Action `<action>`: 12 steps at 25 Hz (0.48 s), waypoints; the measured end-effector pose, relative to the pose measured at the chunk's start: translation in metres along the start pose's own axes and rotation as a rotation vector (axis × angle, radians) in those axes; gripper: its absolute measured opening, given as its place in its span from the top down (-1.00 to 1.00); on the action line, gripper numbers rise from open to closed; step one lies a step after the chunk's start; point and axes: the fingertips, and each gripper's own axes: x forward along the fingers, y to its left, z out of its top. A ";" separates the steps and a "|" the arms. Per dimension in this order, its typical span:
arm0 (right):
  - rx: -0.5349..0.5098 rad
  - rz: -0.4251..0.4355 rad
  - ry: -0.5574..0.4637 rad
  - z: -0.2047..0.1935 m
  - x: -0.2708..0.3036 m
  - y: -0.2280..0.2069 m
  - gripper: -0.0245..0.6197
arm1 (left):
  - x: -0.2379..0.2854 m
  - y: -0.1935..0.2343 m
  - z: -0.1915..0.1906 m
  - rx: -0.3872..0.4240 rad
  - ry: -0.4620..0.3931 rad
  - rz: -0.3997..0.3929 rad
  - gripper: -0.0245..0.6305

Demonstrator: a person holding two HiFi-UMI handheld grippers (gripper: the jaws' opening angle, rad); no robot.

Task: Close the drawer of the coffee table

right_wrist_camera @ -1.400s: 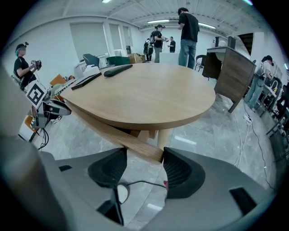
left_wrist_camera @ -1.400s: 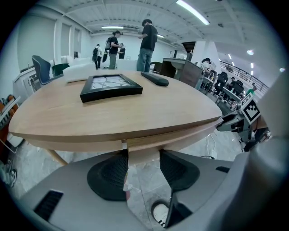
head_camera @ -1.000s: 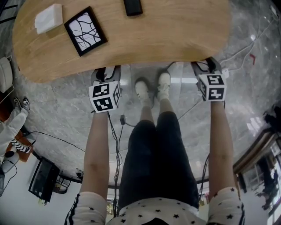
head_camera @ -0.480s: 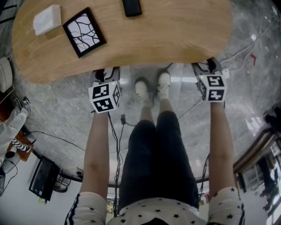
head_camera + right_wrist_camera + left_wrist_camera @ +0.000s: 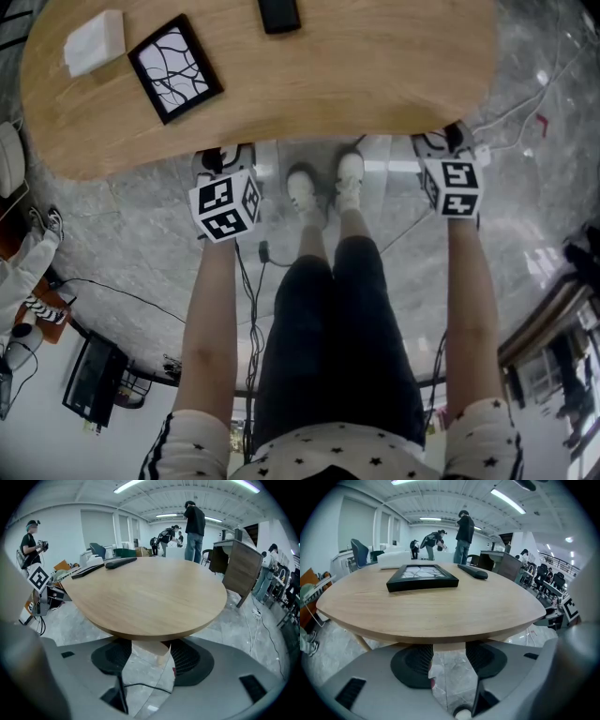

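Close beside coffee table (image 5: 356, 80): left gripper (image 5: 227, 157), right gripper (image 5: 442, 143), jaws apart.

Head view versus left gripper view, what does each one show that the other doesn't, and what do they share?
Only the head view: the person's dark-trousered legs and white shoes. Only the left gripper view: the jaws of the left gripper, apart and empty, and people standing far behind. Both: the light wooden oval tabletop, black-framed picture and black remote.
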 end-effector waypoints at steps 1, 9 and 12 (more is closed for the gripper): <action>0.000 -0.002 -0.004 0.000 0.001 0.000 0.15 | 0.000 0.000 0.000 -0.007 -0.007 0.007 0.25; -0.011 -0.018 -0.071 0.002 0.001 -0.001 0.14 | 0.002 0.000 0.003 -0.009 -0.049 0.027 0.25; -0.015 -0.022 -0.105 0.004 0.001 0.000 0.13 | 0.002 0.001 0.004 -0.006 -0.066 0.033 0.25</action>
